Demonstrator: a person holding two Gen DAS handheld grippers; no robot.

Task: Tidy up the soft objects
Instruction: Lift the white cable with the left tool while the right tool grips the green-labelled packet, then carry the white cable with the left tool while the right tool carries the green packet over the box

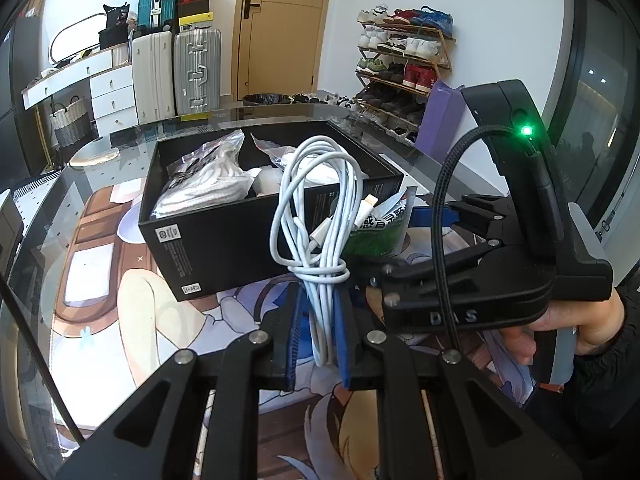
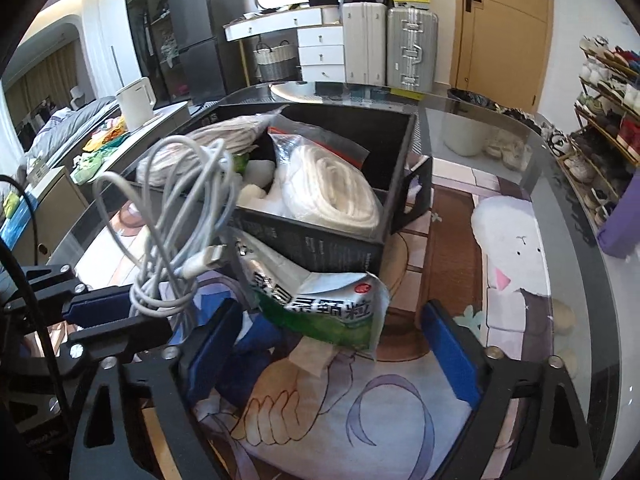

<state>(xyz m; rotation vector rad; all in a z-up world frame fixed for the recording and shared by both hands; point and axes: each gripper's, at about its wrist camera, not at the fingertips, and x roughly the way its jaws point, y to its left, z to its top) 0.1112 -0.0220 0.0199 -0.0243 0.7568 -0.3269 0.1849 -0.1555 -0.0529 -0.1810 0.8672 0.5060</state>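
Left wrist view: the left gripper [image 1: 320,332] pinches a bundled white cable [image 1: 316,216] between its blue pads, the loops rising toward 12 o'clock before an open black box [image 1: 224,240] on the glass table [image 1: 60,208]. Right wrist view: the right gripper [image 2: 340,344], jaws spread, flanks a green-and-white packet [image 2: 328,304] leaning on the box at 12 o'clock, pads clear of it; the cable hangs at 10 o'clock.

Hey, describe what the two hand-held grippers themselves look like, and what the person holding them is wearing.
Both are black scissor-link frames with silver rivets and blue padded fingers. The right hand-held gripper, seen from the left one, has "DAS" lettering, a braided black cable and a green light. Its holder wears a black sleeve.
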